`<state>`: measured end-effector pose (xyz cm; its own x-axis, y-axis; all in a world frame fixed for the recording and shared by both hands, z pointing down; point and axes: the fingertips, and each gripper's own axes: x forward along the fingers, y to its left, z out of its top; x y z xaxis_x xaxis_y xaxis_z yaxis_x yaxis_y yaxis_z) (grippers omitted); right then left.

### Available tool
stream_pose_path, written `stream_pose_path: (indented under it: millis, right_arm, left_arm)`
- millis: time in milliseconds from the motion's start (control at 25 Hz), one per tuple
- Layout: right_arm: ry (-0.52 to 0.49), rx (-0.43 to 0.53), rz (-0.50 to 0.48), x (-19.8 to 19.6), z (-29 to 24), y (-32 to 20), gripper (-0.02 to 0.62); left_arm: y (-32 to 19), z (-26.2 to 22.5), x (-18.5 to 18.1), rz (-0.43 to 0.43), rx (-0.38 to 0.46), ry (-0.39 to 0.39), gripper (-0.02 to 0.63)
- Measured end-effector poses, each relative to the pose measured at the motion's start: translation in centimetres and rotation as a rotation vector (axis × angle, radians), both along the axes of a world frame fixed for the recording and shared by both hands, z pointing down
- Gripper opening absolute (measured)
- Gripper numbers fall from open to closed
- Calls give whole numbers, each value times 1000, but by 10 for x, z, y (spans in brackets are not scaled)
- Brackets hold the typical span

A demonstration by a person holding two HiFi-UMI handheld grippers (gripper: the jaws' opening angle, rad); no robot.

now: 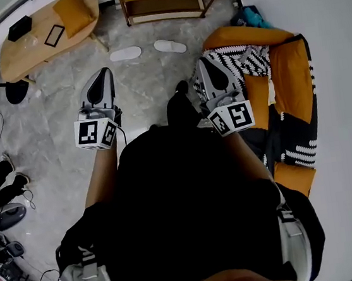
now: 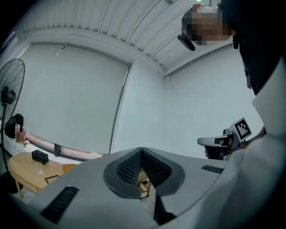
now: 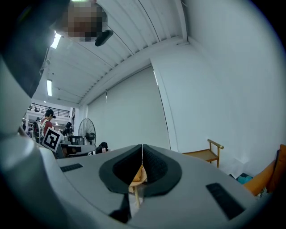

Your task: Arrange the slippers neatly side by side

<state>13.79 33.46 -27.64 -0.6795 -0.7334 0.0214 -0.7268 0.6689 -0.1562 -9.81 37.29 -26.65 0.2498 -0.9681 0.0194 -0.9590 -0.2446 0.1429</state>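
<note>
The person stands with both forearms (image 1: 101, 171) stretched forward from the body, holding a gripper level in each hand. The two point the same way and sit well apart, their marker cubes nearest the body. The left gripper (image 1: 103, 75) has its jaws pressed together with nothing between them, and the right gripper (image 1: 207, 64) is likewise closed and empty. Ahead of both, on the grey floor (image 1: 151, 92), lie the white slippers, the left slipper (image 1: 126, 53) and the right slipper (image 1: 170, 46). Each lies crosswise with a gap between them, just in front of the wooden shelf (image 1: 166, 7). The right gripper hovers beside an orange and patterned sofa (image 1: 292, 78).
</note>
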Motion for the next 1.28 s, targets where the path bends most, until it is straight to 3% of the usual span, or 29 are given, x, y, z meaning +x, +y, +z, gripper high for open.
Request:
stream_pose_path:
  millis: [240,640,1000,1280]
  right_arm:
    - [-21,-31,9,25,5,-78,32]
    - [-36,-48,-88,49,9,-184,32]
    - [-59,-66,-75,72,35,-253,32]
    - [-49,-75,-75,72,56,-278,32]
  left_arm:
    - [-69,-2,17,-18,-45,-18,15]
    - [-166,-21,35,-98,-54,-87,15]
    - [-209,-11,40,-118,-101,-148,15]
    - [-230,3,34,-108,-125,-167,15]
